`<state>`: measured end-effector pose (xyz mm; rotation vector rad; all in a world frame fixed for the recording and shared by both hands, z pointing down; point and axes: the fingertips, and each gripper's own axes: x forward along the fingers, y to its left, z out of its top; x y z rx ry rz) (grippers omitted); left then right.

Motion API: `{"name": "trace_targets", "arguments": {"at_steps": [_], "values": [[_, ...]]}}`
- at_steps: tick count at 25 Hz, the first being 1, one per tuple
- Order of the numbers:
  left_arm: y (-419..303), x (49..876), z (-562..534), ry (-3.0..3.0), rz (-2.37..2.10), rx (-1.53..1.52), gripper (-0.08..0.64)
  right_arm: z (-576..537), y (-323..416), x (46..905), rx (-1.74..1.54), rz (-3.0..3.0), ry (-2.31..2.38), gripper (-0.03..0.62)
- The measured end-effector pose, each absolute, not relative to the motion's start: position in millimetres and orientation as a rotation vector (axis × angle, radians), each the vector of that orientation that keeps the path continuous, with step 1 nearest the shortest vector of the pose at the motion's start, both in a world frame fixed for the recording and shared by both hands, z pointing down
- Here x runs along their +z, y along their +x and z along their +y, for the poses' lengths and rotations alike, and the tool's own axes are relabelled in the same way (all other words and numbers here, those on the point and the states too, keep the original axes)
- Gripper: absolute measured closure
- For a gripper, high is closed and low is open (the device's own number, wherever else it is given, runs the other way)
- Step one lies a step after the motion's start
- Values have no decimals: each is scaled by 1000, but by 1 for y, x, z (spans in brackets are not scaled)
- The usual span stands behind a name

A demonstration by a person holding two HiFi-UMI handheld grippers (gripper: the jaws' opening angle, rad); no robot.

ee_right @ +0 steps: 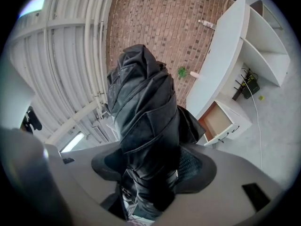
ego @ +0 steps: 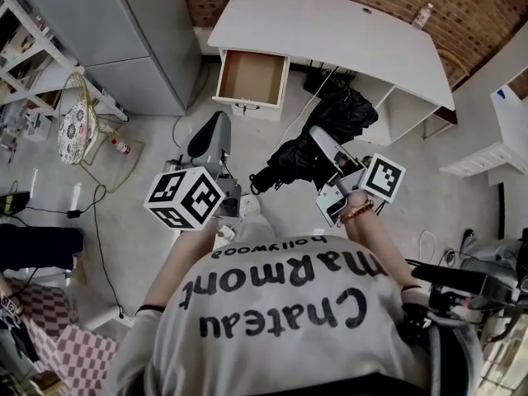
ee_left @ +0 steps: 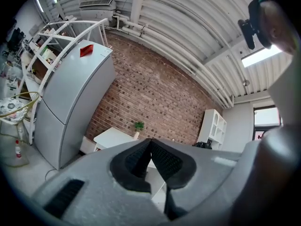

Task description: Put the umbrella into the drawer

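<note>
White desk (ego: 330, 40), bottle (ego: 422, 15) on it, drawer (ego: 250, 77) open

A pale grey T-shirt (ego: 280, 328) carries big black lettering, "Chateau Marmont Hollywood". Left of the T-shirt sits a dark wristband (ego: 150, 308); right of it a bracelet (ego: 358, 212), seemingly of orange beads. The grey left tool (ee_left: 150, 147) and right tool (ego: 323, 145) each bear a black-and-white marker cube (ego: 183, 198) and black ribbed pads (ee_left: 164, 161).

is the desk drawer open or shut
Open: the drawer juts out from the white desk, its bare brown bottom showing.
</note>
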<state>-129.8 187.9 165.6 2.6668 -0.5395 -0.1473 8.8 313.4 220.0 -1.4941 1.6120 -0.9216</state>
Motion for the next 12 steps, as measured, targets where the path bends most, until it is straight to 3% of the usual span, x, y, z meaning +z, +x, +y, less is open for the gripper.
{"name": "trace_targets", "arguments": {"at_steps": [12], "values": [[-73,148,31,2683,-512,-114,545,154,64,184,-864,1619,-1486,333]]}}
